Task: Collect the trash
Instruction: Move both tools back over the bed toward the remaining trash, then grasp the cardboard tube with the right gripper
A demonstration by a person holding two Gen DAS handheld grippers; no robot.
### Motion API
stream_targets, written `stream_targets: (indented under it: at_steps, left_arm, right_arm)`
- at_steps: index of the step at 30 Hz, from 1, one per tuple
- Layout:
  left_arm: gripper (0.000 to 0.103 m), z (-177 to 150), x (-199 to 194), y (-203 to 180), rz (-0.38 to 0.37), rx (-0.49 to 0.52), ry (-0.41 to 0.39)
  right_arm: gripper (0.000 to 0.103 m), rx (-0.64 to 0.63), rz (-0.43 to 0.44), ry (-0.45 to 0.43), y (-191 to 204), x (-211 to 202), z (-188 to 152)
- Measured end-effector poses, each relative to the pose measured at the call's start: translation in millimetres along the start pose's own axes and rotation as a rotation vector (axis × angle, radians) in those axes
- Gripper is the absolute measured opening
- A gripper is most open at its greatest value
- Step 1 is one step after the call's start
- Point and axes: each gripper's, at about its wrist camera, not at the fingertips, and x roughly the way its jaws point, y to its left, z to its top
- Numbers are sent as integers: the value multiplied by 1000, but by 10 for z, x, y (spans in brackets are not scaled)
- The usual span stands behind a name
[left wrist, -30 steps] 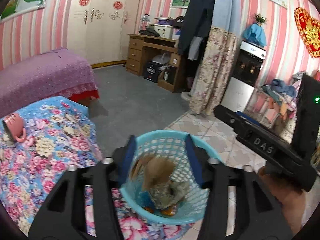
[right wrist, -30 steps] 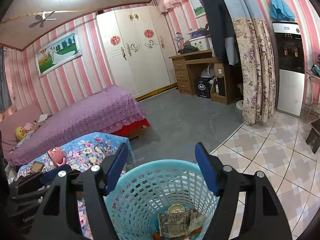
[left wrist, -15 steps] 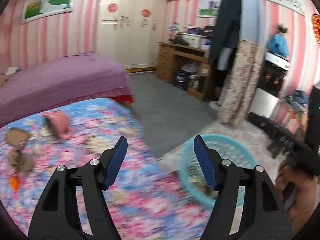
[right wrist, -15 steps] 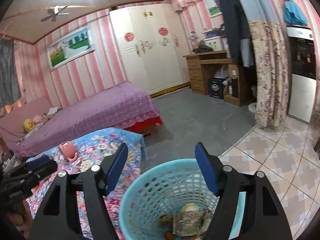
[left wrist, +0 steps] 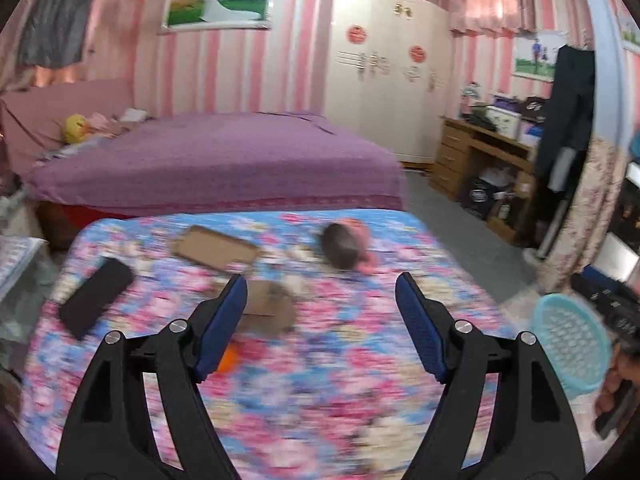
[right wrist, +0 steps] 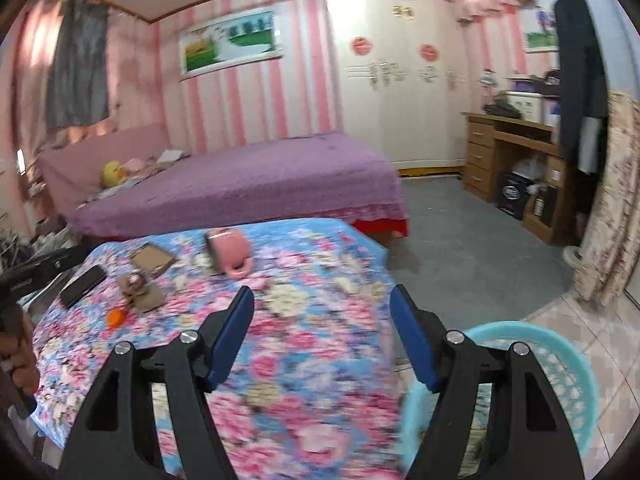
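My left gripper (left wrist: 318,322) hangs over the flowered tablecloth (left wrist: 340,380), its jaws opening with nothing between them. Just beyond its left finger lies a crumpled brown paper wad (left wrist: 272,306), and a small orange scrap (left wrist: 228,360) sits beside that finger. A flat cardboard piece (left wrist: 216,250) lies farther back. My right gripper (right wrist: 322,334) is open and empty above the table's near right part. It sees the paper wad (right wrist: 140,294), orange scrap (right wrist: 116,318) and cardboard (right wrist: 154,258) at the far left. The turquoise trash basket (right wrist: 560,360) stands on the floor at the right, also as basket (left wrist: 568,344).
A pink mug (right wrist: 230,254) lies on its side mid-table, seen too as mug (left wrist: 346,246). A black phone (left wrist: 96,298) rests at the table's left. A purple bed (left wrist: 216,168) stands behind, a wooden desk (right wrist: 508,148) at the right. A hand (right wrist: 16,364) holds the other gripper at left.
Both grippers swung left, away from the basket and over the table. The left one dropped the brown trash into the basket and its jaws spread wider. The basket now sits at the right edge.
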Motion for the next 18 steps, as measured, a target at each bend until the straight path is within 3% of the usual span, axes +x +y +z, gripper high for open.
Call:
stream_targets:
  at_steps: [6,10,12,14,18]
  left_arm:
    - [81,-269,161,991,139,-69,68]
    - [80,-445,348,1411,153,-150,152]
    - [81,-487,390,1547,149,-162,163]
    - [81,-504,436,1638,192,-145,166]
    - [81,-529,519,1791,186,-178,175]
  right_arm:
    - [79,-35,60,32,553,261,-60]
    - [80,-55,85,61,861,441,-93]
    - [84,-73,93,69,1025,533,-112]
    - [85,-83,104,81,1155,632,-118]
    - [85,-119,148,104,1491,856,-15]
